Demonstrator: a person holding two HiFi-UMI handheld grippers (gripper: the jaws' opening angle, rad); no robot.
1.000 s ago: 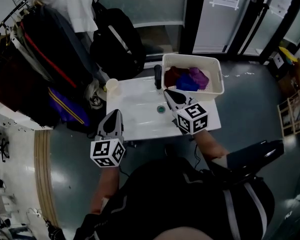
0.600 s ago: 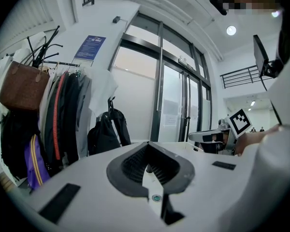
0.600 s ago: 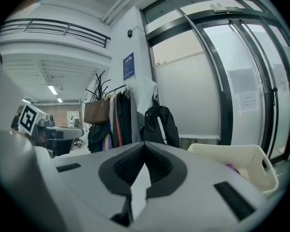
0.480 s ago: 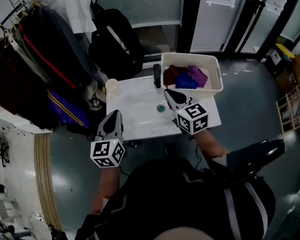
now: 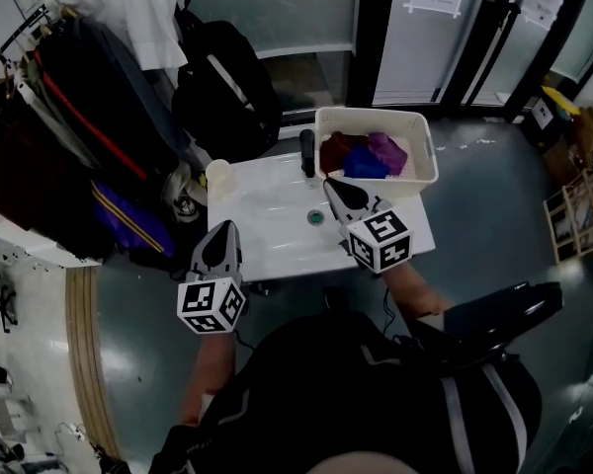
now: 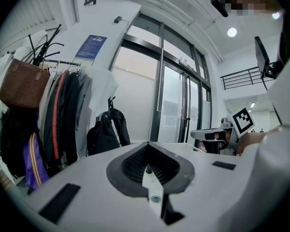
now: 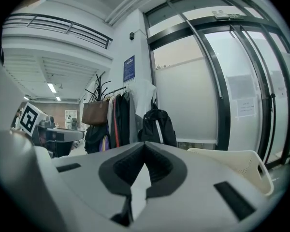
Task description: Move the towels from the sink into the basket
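Observation:
A white basket point(image 5: 427, 144) stands on the far right of the white sink point(image 5: 267, 200) and holds a maroon towel point(image 5: 336, 151), a blue towel point(image 5: 364, 164) and a purple towel point(image 5: 387, 150). The sink basin shows only its drain point(image 5: 316, 217), with no towel in it. My right gripper point(image 5: 332, 186) hovers shut and empty over the sink, just short of the basket. My left gripper point(image 5: 226, 227) is shut and empty at the sink's near left edge. The basket rim point(image 7: 237, 166) shows in the right gripper view, ahead of the shut jaws.
A black faucet point(image 5: 306, 151) rises at the back of the sink, beside the basket. A pale cup point(image 5: 217, 174) sits at the sink's left corner. A black backpack point(image 5: 227, 87) and a rack of hanging clothes point(image 5: 79, 117) stand behind and to the left. Glass doors point(image 5: 455, 28) lie beyond.
Both grippers hold their places with jaws shut. Only the head view has shifted a little.

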